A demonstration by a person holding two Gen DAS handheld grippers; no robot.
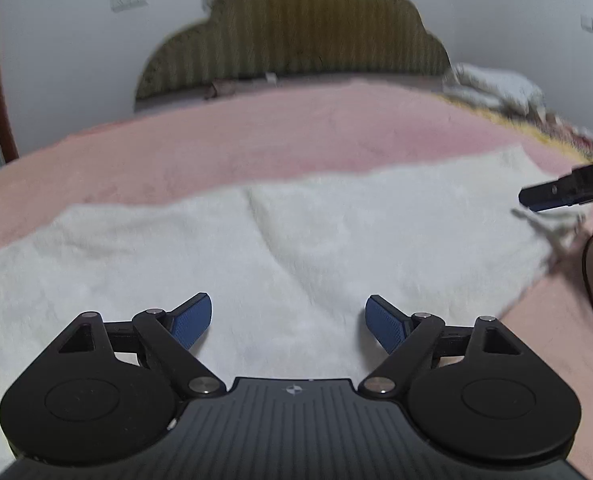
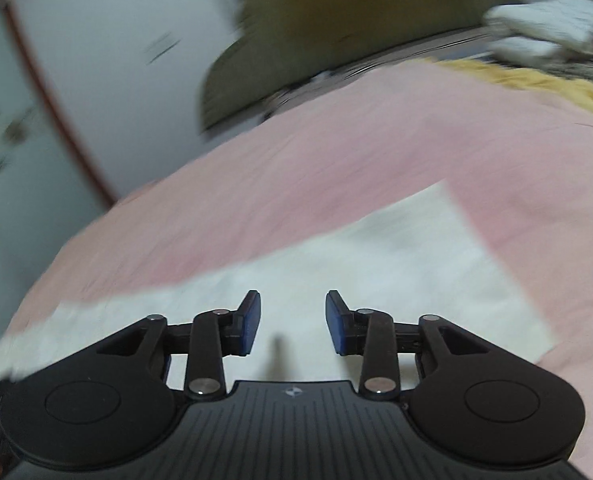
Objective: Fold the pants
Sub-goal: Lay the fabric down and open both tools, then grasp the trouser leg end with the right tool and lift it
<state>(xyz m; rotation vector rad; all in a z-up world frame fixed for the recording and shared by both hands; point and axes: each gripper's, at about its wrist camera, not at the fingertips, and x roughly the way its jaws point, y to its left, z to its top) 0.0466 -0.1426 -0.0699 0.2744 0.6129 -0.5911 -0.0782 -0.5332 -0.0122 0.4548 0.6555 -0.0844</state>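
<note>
Two grippers hang over white fleecy pants [image 1: 296,248] laid flat across a pink bedspread [image 1: 256,140]. The left gripper [image 1: 288,322] has its jaws spread wide with nothing between them. The right gripper [image 2: 293,322] stands partly open, also empty. Only the left wrist view shows the pants' drawstring [image 1: 552,232], a thin black cable [image 1: 588,280] and the right gripper's tip beside them. The right wrist view is blurred and shows the pants' straight far corner.

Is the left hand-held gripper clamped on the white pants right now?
No. The left hand-held gripper is open above the white pants, gripping nothing.
</note>
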